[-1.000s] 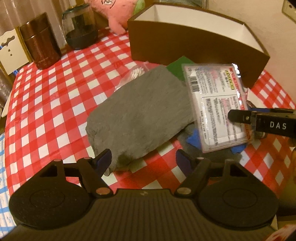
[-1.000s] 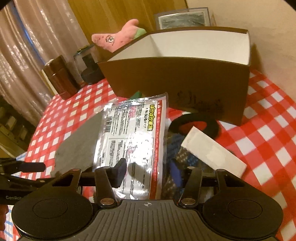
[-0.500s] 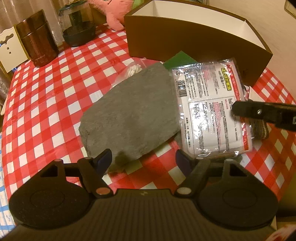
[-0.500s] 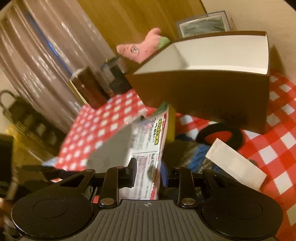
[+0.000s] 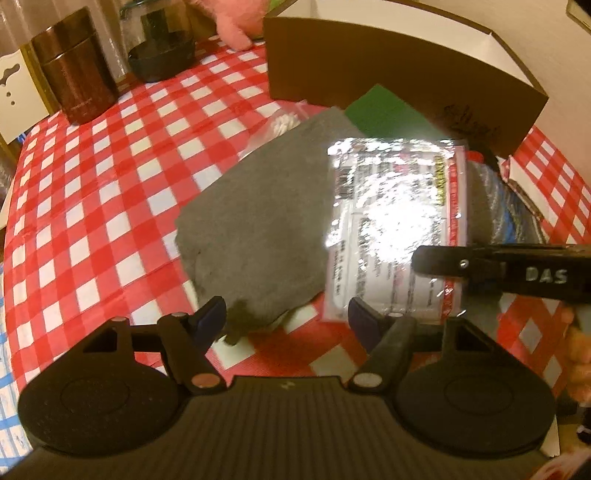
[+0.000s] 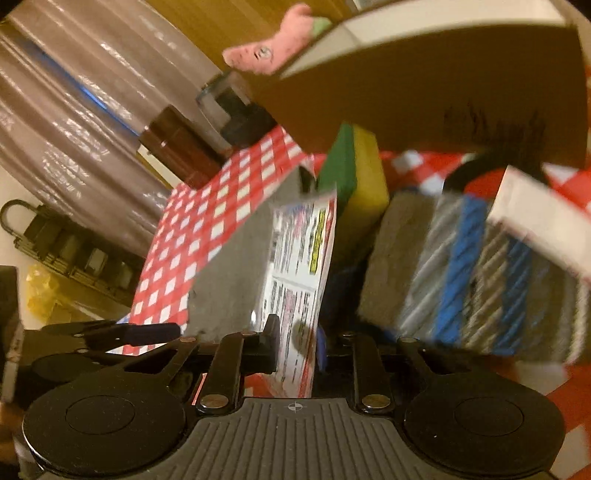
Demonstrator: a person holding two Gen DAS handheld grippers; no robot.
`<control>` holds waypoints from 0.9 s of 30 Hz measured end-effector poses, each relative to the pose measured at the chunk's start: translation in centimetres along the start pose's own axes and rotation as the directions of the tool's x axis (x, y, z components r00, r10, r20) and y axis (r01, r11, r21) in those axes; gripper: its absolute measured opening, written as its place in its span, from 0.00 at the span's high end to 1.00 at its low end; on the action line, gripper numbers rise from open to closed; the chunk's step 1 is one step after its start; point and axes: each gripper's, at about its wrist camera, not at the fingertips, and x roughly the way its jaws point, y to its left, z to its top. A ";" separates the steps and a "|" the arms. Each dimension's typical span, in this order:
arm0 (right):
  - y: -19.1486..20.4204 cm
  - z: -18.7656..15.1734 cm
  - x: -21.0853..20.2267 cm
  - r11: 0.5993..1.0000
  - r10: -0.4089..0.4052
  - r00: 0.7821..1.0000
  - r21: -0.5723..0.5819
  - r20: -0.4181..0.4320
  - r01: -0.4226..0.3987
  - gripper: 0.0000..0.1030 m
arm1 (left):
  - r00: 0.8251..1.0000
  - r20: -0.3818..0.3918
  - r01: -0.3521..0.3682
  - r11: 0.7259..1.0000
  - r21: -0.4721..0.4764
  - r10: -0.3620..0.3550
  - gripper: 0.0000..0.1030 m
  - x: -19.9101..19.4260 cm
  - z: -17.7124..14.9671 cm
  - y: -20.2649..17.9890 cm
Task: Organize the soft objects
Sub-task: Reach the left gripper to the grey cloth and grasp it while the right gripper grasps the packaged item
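Observation:
A folded grey cloth lies on the red-checked tablecloth. My left gripper hovers over the cloth's near edge, wide open, its jaws closing a little with nothing pinched. A shiny plastic packet is tilted up off the pile beside the cloth. My right gripper has the packet's near edge between its closing jaws, and the pads press on it. In the left wrist view the right gripper reaches in from the right. A striped grey-blue knit and a green-yellow sponge lie behind the packet.
A brown cardboard box with a white inside stands open at the back. A pink plush, a glass jar and a brown canister stand at the far left. A white card lies on the knit. A bag of cotton swabs peeks from under the cloth.
The right gripper has closed on the packet's edge, rolled and dropped lower, tipping the packet up on edge. The left gripper has hardly moved.

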 end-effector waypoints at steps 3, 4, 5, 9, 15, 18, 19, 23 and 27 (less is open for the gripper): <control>0.4 0.0 0.9 1.000 -0.025 1.000 -0.004 -0.003 0.025 0.83 | 1.000 0.002 -0.003 1.000 0.006 0.003 0.31 -0.2 -0.3 0.7; 0.5 0.0 1.0 1.000 -0.028 1.000 -0.003 0.002 0.028 0.88 | 1.000 0.005 -0.003 1.000 0.010 0.003 0.31 -0.3 -0.4 0.9; 0.7 0.1 1.0 0.999 -0.032 0.999 -0.007 0.008 0.033 0.89 | 1.000 0.010 -0.002 1.000 0.013 0.002 0.31 -0.4 -0.4 1.0; 2.1 0.2 0.1 0.997 -0.053 0.998 -0.047 0.022 0.054 0.96 | 0.999 0.035 -0.014 0.999 0.050 0.012 0.31 -0.6 -0.3 1.1; 4.6 0.4 -2.7 0.989 -0.111 0.991 -0.094 0.071 0.117 0.98 | 0.998 0.058 -0.025 0.987 0.156 0.017 0.30 -0.1 -0.3 0.0; 5.0 0.7 -4.2 0.986 -0.141 0.985 -0.078 0.095 0.148 0.98 | 0.997 0.068 -0.057 0.970 0.235 0.042 0.30 0.9 -0.5 -1.0; 5.0 0.8 -4.6 0.986 -0.145 0.984 -0.074 0.102 0.152 0.98 | 0.996 0.073 -0.072 0.962 0.263 0.054 0.30 1.2 -0.6 -1.4; 4.7 0.8 -6.3 0.985 -0.163 0.979 -0.037 0.125 0.169 0.98 | 0.983 0.118 -0.174 0.912 0.371 0.140 0.30 3.1 -1.2 -2.8; 4.1 0.7 -7.4 0.981 -0.191 0.971 -0.006 0.141 0.194 0.98 | 0.966 0.174 -0.248 0.863 0.441 0.189 0.19 4.4 -1.5 -3.3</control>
